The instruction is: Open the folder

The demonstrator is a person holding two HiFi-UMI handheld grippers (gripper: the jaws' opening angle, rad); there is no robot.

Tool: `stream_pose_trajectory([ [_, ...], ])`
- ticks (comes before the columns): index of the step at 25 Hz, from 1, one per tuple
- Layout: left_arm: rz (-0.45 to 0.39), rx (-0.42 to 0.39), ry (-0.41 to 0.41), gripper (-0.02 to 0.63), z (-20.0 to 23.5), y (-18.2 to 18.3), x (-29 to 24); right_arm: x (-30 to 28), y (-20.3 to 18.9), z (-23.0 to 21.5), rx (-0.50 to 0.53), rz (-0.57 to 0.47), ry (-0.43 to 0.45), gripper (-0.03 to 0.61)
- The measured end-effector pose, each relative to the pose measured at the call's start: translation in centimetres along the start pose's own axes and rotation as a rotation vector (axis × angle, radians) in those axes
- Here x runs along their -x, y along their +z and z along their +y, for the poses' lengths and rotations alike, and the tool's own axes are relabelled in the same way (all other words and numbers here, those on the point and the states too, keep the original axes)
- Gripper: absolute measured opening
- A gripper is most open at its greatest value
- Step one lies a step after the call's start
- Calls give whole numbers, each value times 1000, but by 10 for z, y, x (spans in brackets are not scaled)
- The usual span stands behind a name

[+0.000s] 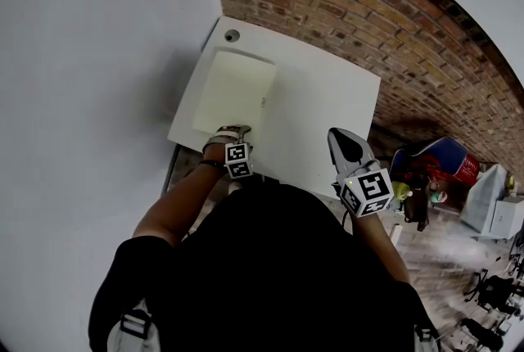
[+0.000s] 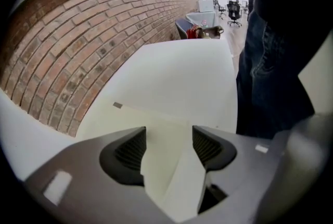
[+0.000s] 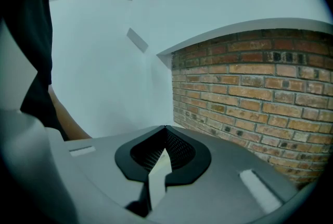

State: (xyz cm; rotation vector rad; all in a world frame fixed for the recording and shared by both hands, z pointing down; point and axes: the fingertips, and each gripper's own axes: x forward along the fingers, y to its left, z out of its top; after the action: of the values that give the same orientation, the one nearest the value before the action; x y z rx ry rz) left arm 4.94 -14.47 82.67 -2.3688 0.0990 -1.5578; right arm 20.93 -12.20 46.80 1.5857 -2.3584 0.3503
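Cream rectangular card folder (image 1: 235,92) lies closed on the white worktop (image 1: 327,97), its near edge just below the left tongs (image 1: 232,129), which are released wide, likely to catch its cover. The right tongs (image 1: 344,142), clenched on nothing, wait well aside.

Open room lies over the table (image 1: 327,105) to the right of the folder (image 1: 233,92), where we find bare top. The brick wall (image 1: 368,6) closes the far edge, and the white wall (image 1: 82,56) runs just beside the left edge. Bags (image 1: 434,162) crowd the floor at the right.
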Motion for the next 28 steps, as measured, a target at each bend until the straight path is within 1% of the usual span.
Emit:
stream_pose_trajectory([
  [3,-11,8,-13,274,-3,4,-3,3,-4,0,-4,2,-5,0],
  [9,-18,9,1,231,-3,8,-3,12,-11,-2,-12,4,-12,0],
  [12,-8,-11,12,192,-3,5,-1,14,-12,-2,-16,2,-12,0],
  [16,-2,-23,7,148,-8,4,-3,18,-15,-1,-23,1,-11,0],
  [20,-4,-11,19,117,-9,5,-5,21,-20,1,-24,3,-12,0],
  [28,-26,30,13,62,-14,9,-1,31,-22,3,-26,4,-10,0],
])
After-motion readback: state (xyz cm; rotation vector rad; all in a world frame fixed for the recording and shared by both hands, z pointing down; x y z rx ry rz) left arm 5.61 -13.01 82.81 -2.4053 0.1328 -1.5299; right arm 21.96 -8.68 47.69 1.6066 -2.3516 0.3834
